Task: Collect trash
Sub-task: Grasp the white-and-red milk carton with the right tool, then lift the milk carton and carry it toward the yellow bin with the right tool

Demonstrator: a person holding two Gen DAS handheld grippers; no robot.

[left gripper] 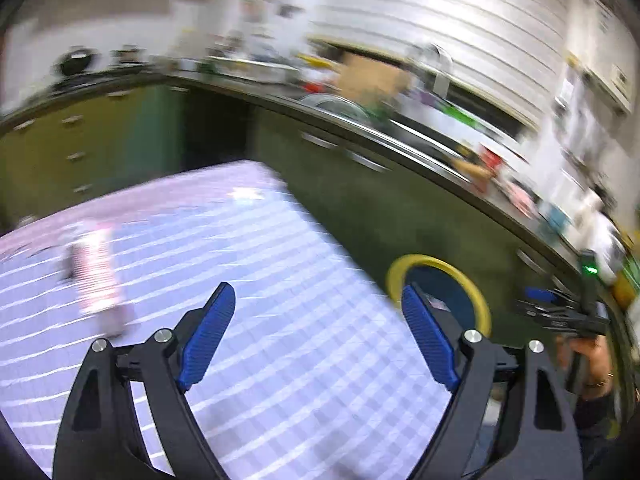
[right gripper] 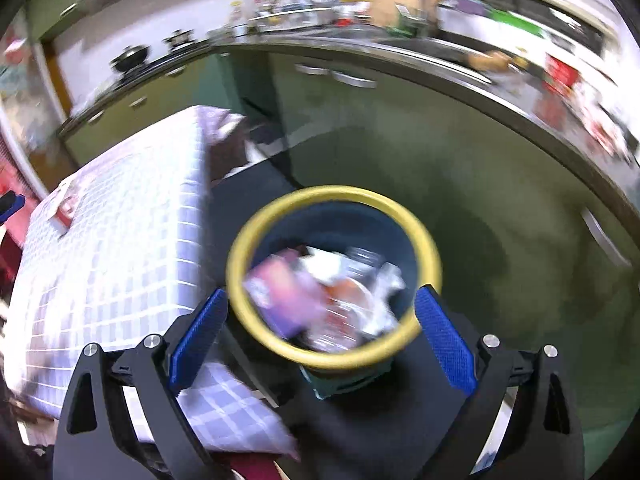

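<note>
Both claws stand spread and empty: left claw above the checkered bench, right claw above the yellow-rimmed trash bin holding wrappers.

Each gripper, the left gripper and the right gripper, is built of black curved arms fastened with silver round screws, and ribbed blue pads are fitted inside. A dark sleeve is worn.

Both fisheye views are bright indoors yet heavily motion-blurred; edges bow and darken at the corners; glare streaks the checked cloth; only the black frames at the bottom stay sharp.
</note>
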